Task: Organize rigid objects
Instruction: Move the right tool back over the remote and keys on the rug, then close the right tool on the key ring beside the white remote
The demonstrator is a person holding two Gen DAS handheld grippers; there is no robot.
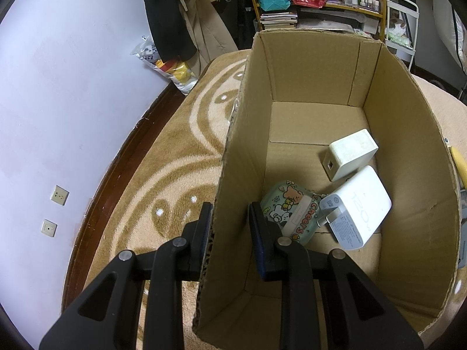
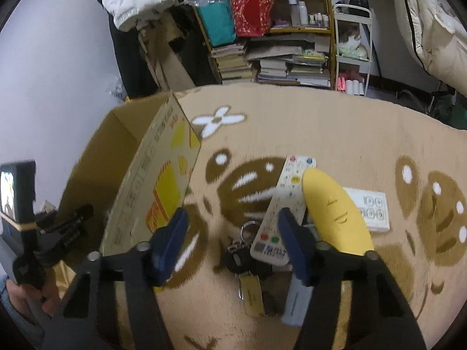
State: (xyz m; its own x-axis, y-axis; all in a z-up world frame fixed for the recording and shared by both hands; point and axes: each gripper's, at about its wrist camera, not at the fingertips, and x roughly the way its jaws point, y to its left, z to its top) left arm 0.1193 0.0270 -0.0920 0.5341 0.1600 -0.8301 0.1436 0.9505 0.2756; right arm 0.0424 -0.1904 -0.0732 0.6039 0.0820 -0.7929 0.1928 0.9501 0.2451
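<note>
Cardboard box (image 1: 318,87) on the rug holds two chargers (image 1: 357,207) and a patterned case (image 1: 287,208). Left gripper (image 1: 230,218) straddles its wall, jaws apart. Right gripper (image 2: 230,230) hangs wide open, empty, above keys (image 2: 243,258), remotes (image 2: 287,204) and a yellow item (image 2: 335,210) not yet boxed.

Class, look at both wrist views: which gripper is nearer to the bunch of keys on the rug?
Right. The right gripper hangs open just above the keys; the left gripper straddles the cardboard box wall, away from them.

Patterned tan rug (image 2: 335,134), cluttered bookshelf (image 2: 277,49), hanging coats (image 1: 175,14), wall sockets (image 1: 59,194).
</note>
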